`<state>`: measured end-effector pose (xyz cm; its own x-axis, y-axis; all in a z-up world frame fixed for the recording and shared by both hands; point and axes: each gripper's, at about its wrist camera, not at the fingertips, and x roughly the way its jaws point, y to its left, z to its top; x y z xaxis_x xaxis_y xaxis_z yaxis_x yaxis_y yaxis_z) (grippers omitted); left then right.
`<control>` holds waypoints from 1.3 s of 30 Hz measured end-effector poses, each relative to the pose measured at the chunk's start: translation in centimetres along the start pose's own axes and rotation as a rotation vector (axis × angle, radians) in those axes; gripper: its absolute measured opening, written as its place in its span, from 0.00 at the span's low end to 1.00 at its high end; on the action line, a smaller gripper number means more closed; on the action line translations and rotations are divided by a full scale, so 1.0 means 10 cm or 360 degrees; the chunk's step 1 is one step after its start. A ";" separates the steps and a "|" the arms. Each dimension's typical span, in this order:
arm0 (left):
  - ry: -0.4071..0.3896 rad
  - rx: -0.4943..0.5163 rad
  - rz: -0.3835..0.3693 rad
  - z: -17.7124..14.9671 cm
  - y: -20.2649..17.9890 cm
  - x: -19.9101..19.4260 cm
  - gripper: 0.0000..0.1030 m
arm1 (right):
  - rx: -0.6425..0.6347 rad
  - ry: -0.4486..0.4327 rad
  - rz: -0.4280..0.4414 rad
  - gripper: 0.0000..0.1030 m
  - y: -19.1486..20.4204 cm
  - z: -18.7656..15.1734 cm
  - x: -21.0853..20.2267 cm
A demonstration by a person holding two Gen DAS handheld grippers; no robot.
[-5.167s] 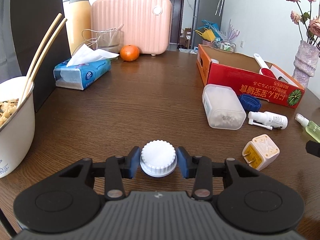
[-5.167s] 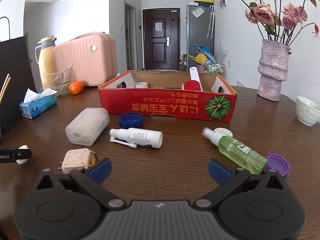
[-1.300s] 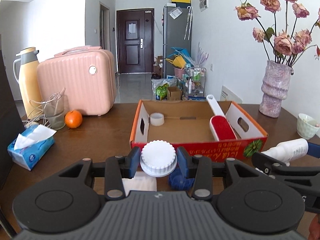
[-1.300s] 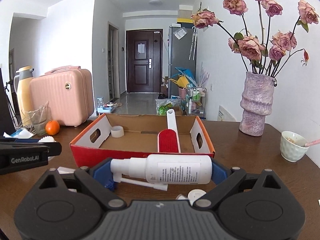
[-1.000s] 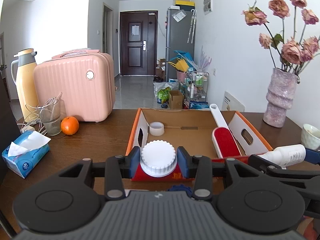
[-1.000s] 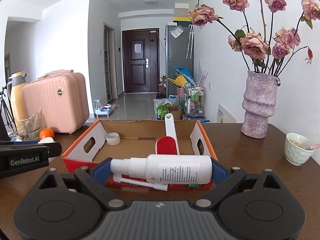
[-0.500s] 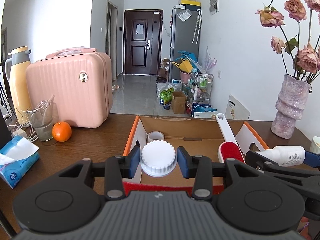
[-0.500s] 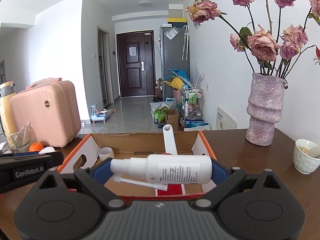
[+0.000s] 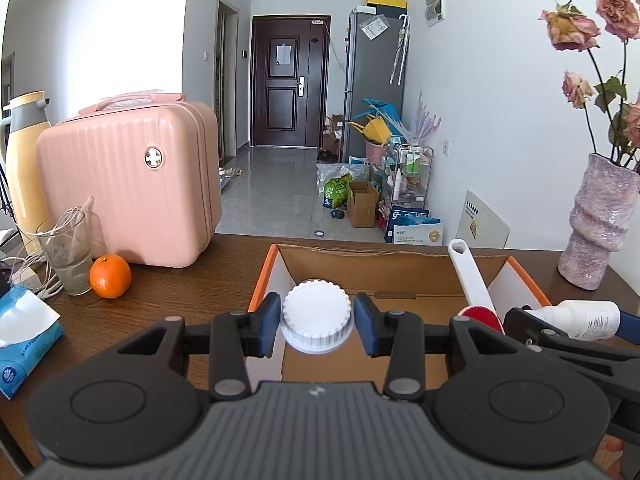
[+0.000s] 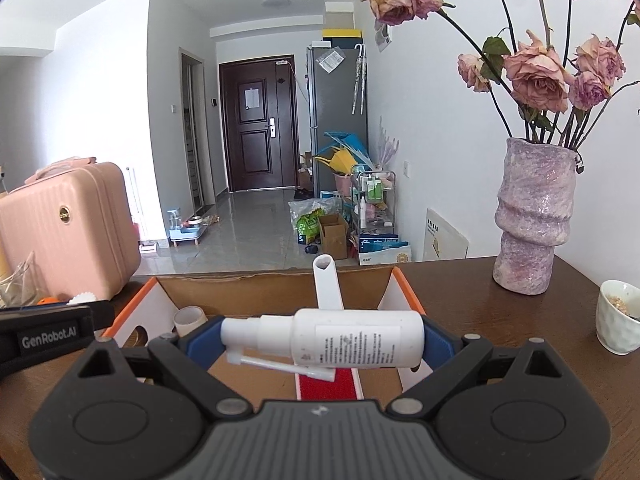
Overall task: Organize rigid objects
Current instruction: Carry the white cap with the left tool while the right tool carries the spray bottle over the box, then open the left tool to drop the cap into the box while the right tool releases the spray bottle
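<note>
right gripper (image 10: 322, 342): clamped on a white spray bottle (image 10: 344, 338) lying sideways, nozzle pointing left
box (image 10: 276, 292): open cardboard one right below the bottle, orange rim
inside the box: red lint brush (image 10: 326, 384) with its white handle poking up at the far wall, plus a small tape roll (image 10: 189, 318) on the left
left gripper (image 10: 52, 334): just its side at the left edge
right side of table: purple vase (image 10: 530, 222) with dried roses, small white bowl (image 10: 618, 316)
left: pink suitcase (image 10: 68, 226)
</note>
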<state>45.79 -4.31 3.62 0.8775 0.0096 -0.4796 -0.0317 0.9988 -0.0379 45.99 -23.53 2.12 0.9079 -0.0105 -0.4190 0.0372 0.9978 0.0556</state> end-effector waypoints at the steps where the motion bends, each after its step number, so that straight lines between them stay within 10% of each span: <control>1: 0.0006 0.0000 0.0002 0.01 0.00 0.04 0.40 | 0.0005 0.0002 -0.0006 0.94 0.01 0.00 0.03; 35: 0.0160 0.0102 0.0067 -0.01 0.02 0.76 0.42 | -0.0090 0.0165 -0.0029 0.95 0.09 -0.02 0.62; 39: 0.0120 0.0091 0.0119 0.00 0.02 0.72 0.85 | -0.0073 0.0199 -0.0065 0.98 0.05 -0.01 0.64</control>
<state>52.07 -4.01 0.16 0.8352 0.0825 -0.5437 -0.0665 0.9966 0.0491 51.75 -23.12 -0.58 0.8469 -0.0459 -0.5298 0.0516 0.9987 -0.0041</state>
